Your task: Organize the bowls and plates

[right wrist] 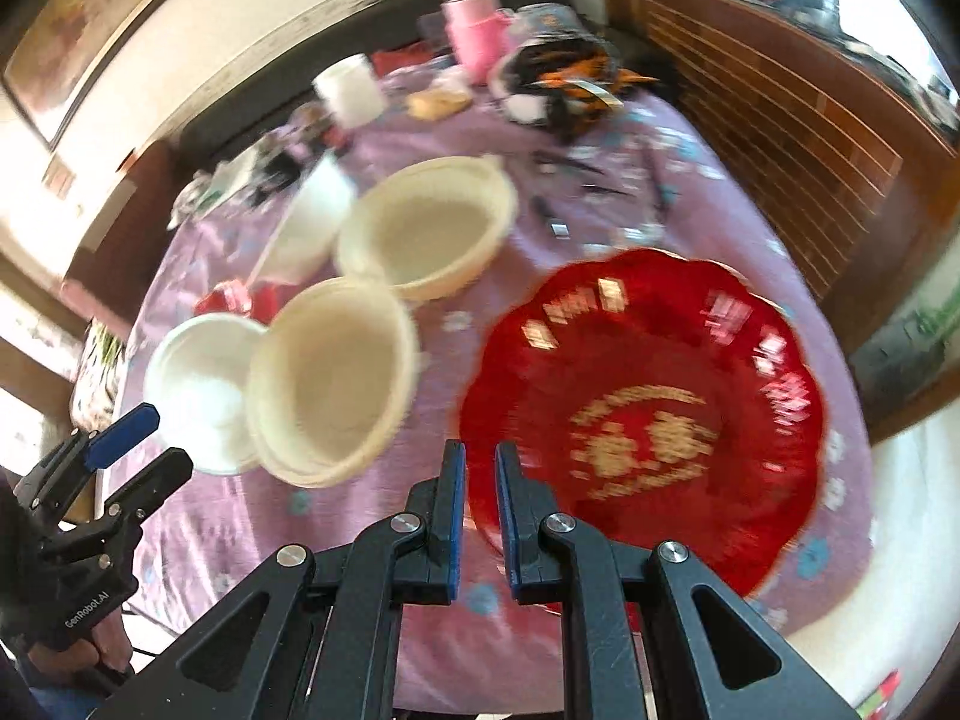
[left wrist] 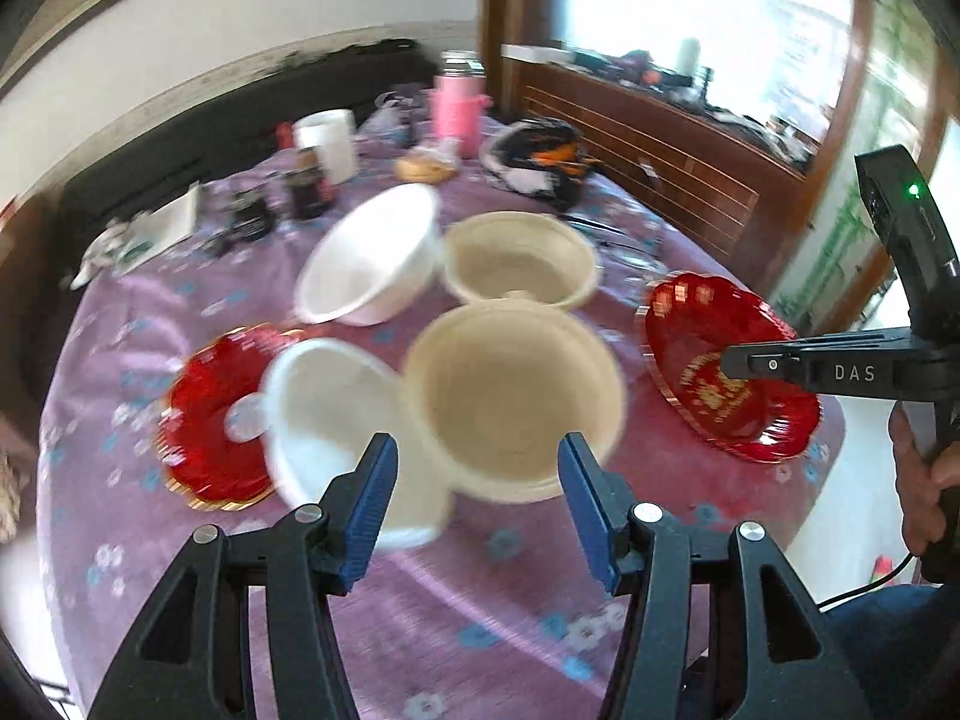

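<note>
The left gripper (left wrist: 477, 456) hung over the near edge of the round table (left wrist: 420, 630), its blue pads spread with nothing between them. Past its tips sat two bowls side by side and touching: a cream bowl (left wrist: 516, 396) and, to its left, a white bowl (left wrist: 336, 420) that overlapped a red plate (left wrist: 204, 414) near the table's left edge. Farther toward the middle stood a second pair, a tilted white bowl (left wrist: 372, 258) beside another cream bowl (left wrist: 522, 258), their rims just about meeting.

The right gripper (right wrist: 480, 468) had its pads drawn nearly together with only a thin gap, and nothing was pinched in it; it hung over the near rim of a second red plate (right wrist: 648, 420) with gold lettering, which lay by the table's right edge, apart from the bowls. From the left wrist view that gripper's black finger crossed over this plate (whether it touched the plate could not be told).

Along the far edge of the purple flowered cloth (right wrist: 600, 222) stood a pink flask (left wrist: 456, 108), a white cup (left wrist: 327, 141) and a dark crumpled bag (left wrist: 540, 156); both views were blurred
</note>
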Action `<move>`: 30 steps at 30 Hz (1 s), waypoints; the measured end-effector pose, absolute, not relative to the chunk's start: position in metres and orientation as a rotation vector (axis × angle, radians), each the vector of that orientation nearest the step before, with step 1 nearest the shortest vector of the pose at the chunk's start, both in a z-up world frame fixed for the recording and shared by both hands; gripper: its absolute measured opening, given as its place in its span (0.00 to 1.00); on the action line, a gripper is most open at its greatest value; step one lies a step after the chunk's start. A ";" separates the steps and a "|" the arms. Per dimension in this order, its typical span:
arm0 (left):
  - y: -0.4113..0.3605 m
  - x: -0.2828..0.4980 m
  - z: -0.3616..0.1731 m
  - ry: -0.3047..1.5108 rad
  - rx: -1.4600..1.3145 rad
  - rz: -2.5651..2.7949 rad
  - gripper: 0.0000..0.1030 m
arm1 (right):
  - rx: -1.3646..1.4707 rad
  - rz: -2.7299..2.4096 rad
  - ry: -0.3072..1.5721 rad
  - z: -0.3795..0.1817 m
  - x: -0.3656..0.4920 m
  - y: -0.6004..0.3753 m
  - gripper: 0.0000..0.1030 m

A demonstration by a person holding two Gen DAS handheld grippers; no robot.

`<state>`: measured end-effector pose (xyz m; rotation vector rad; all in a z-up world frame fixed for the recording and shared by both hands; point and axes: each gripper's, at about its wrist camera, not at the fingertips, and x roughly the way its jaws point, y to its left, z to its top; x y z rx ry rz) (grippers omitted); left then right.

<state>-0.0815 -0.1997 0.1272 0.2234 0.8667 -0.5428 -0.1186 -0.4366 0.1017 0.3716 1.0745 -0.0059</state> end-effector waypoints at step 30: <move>0.005 0.046 0.070 1.132 -0.170 -0.139 0.60 | 0.225 0.459 1.276 0.106 0.087 -0.243 0.16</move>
